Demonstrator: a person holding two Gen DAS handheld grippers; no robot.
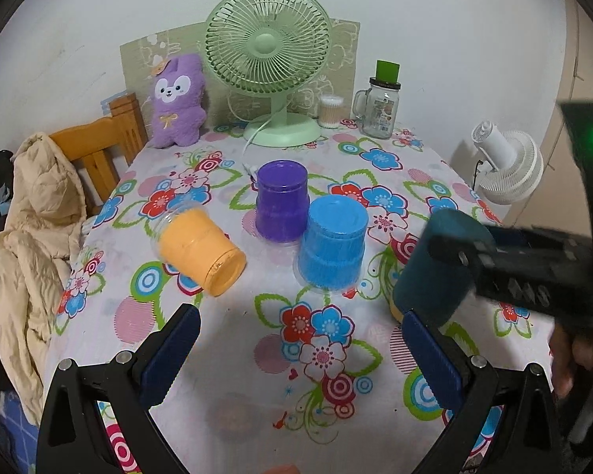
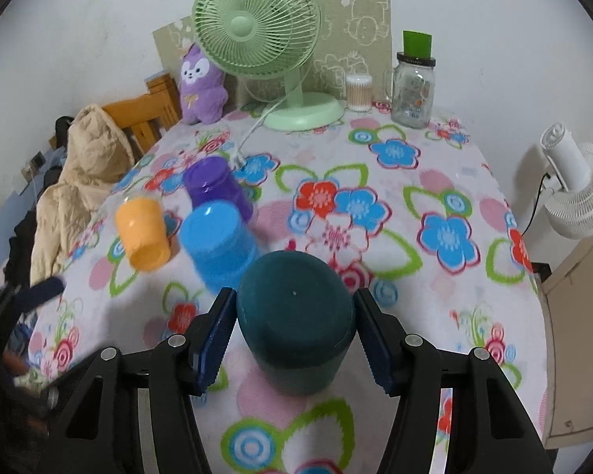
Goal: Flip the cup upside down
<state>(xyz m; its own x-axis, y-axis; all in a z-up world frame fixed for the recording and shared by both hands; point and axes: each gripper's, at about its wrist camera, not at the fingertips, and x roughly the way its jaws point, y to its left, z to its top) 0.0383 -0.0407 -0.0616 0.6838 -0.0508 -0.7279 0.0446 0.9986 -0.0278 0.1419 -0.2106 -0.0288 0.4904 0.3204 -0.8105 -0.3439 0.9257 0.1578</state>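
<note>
Two claws | right claw [image 2: 294, 328] brackets teal cup [image 2: 296, 316] (contact unclear); left claw [image 1: 300, 351] spread, empty

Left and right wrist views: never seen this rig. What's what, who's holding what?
No robot here: a person holds hand-operated tongs in each hand, each with a fisheye camera looking along its fingers.

In the left wrist view, the left tongs are open and empty over the flowered tablecloth. In the right wrist view, the right tongs straddle a dark teal cup, bottom up; whether the pads touch it, I cannot tell.

Also on the table: a purple cup and blue cup, both upside down, and an orange cup tipped over. Behind are a green fan, plush toy and glass jar.
</note>
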